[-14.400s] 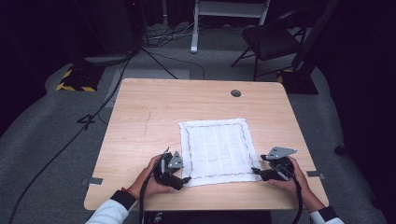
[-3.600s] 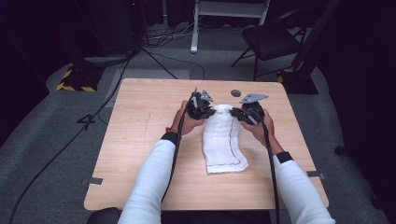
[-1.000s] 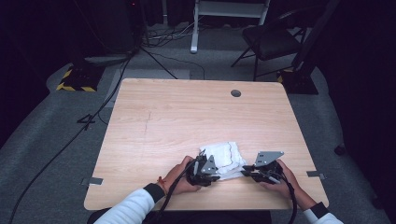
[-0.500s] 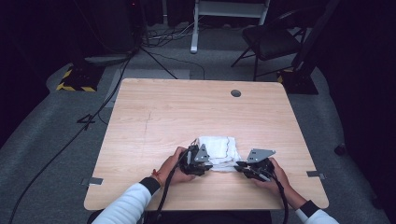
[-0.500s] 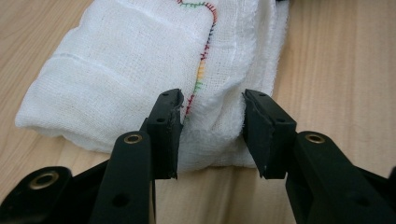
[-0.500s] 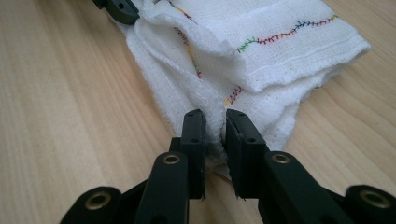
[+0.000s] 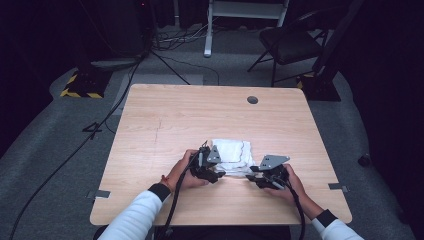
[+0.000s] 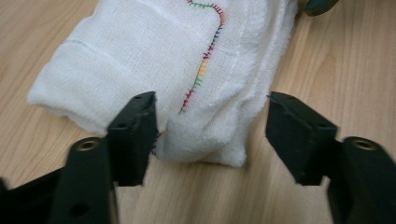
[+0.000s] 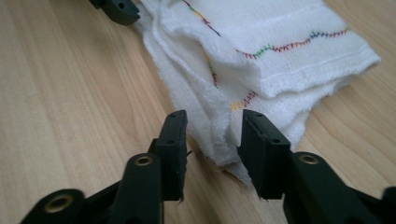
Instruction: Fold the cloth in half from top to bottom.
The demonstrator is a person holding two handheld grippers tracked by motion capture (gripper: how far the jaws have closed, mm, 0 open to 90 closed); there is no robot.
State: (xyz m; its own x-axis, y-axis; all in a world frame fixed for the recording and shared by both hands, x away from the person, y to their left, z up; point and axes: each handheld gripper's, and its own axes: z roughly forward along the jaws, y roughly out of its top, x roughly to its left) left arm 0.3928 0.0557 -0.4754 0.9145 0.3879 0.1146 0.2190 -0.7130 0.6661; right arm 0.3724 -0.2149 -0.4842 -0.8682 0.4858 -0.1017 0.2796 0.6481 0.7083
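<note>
High view: folded white cloth (image 7: 232, 152) on wooden table (image 7: 165, 120), lying toward the 6 o'clock edge, slightly right of centre. Left gripper (image 7: 216, 172) at the cloth's 8 o'clock corner, right gripper (image 7: 254, 175) at its 5 o'clock corner, one in each hand, white sleeves coming in from 6 o'clock. Dark chair (image 7: 290, 42) on the floor past the table at 1 o'clock.

Left gripper view: jaws apart, just been opening, gap fairly wide. Cloth corner (image 8: 201, 140) lying between them; left jaw against the cloth's edge, right jaw clear of it. No squeeze. Coloured stitching running up toward 12 o'clock.

Right gripper view: jaws narrower but parted, just been opening. Loose cloth edge (image 9: 219, 126) standing between them, no clamp visible. Rest of cloth spread toward 1 o'clock, stitched wavy line on top. Other gripper's tip (image 9: 119, 9) at 11 o'clock, touching the cloth.
</note>
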